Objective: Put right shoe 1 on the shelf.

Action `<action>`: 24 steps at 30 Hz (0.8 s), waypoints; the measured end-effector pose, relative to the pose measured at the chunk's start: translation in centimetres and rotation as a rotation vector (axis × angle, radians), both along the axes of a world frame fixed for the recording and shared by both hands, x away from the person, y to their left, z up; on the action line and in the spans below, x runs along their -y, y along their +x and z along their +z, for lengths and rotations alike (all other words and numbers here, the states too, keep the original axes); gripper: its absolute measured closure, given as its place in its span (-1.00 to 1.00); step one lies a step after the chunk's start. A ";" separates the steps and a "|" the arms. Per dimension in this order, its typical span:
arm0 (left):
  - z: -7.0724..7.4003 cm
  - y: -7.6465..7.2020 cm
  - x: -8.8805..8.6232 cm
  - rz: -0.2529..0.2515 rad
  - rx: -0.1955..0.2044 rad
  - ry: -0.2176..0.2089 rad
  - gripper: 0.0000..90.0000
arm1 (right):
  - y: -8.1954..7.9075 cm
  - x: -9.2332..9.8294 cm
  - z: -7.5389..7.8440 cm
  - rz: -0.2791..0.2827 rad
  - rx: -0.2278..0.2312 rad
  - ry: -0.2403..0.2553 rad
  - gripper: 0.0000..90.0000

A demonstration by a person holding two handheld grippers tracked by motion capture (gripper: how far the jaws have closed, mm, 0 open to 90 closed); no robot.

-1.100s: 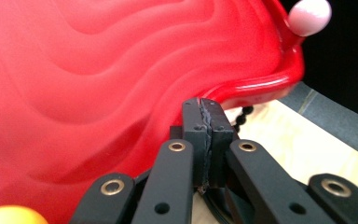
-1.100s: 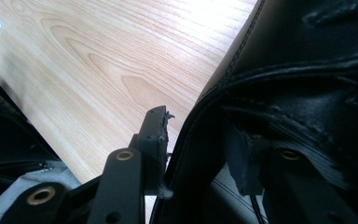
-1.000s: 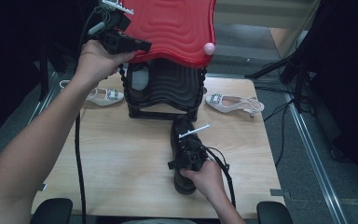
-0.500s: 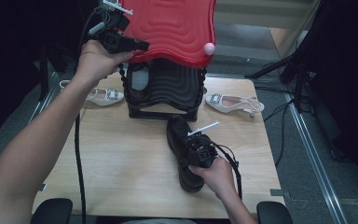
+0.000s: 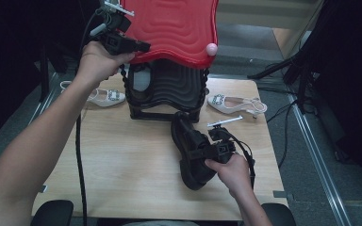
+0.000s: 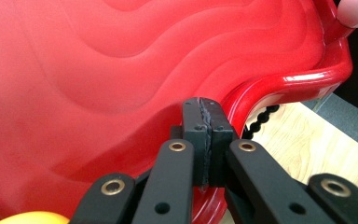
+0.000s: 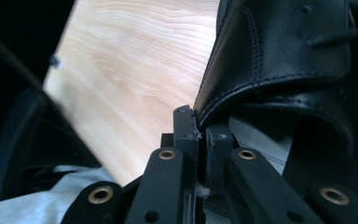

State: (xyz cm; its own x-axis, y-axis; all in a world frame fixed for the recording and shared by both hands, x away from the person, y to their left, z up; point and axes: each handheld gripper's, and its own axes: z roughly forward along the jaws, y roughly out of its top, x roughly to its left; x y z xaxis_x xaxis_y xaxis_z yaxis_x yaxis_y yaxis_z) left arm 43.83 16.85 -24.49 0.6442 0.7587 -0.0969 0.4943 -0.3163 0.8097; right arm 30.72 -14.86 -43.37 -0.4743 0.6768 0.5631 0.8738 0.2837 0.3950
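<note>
Our right gripper (image 5: 206, 153) has just been closing and now pinches the collar edge of the black shoe (image 5: 193, 153), which sits tilted on the near right of the table (image 5: 122, 160), just in front of the black box (image 5: 167, 89). Our left gripper (image 5: 139, 47) is clamped on the rim of the red lid (image 5: 174, 26), holding it raised over the box at the far side. We judge the opening and the grasp done; carrying the shoe into the box and lowering the lid remain. Two white sandals (image 5: 235, 103) lie beside the box.
</note>
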 end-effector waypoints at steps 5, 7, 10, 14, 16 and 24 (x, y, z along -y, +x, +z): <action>0.0 0.0 0.0 0.000 -0.002 -0.001 1.00 | -0.3 -0.5 1.3 0.030 0.008 0.053 0.97; 0.0 0.0 0.0 0.000 -0.002 0.000 1.00 | -0.5 -0.7 2.0 0.043 0.019 0.068 0.97; 0.0 0.0 0.1 0.002 -0.002 -0.001 1.00 | -0.7 -1.0 3.3 0.058 0.049 0.083 0.97; 0.0 0.0 0.0 0.002 -0.004 0.000 1.00 | -0.6 -1.0 4.7 0.058 0.074 0.114 0.97; 0.0 0.0 0.1 0.002 -0.004 0.002 1.00 | -0.6 -1.0 5.5 0.064 0.084 0.120 0.97; 0.1 0.0 0.1 0.003 -0.005 0.006 1.00 | 0.2 -1.6 9.0 0.069 0.167 0.132 0.97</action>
State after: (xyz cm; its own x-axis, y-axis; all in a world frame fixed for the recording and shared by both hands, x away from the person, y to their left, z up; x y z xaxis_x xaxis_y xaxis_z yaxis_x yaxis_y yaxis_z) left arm 43.80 16.74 -24.42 0.6413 0.7613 -0.0959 0.4995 -0.3194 0.8053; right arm 30.87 -13.28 -34.38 -0.6106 0.5653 0.5546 0.7737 0.2765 0.5700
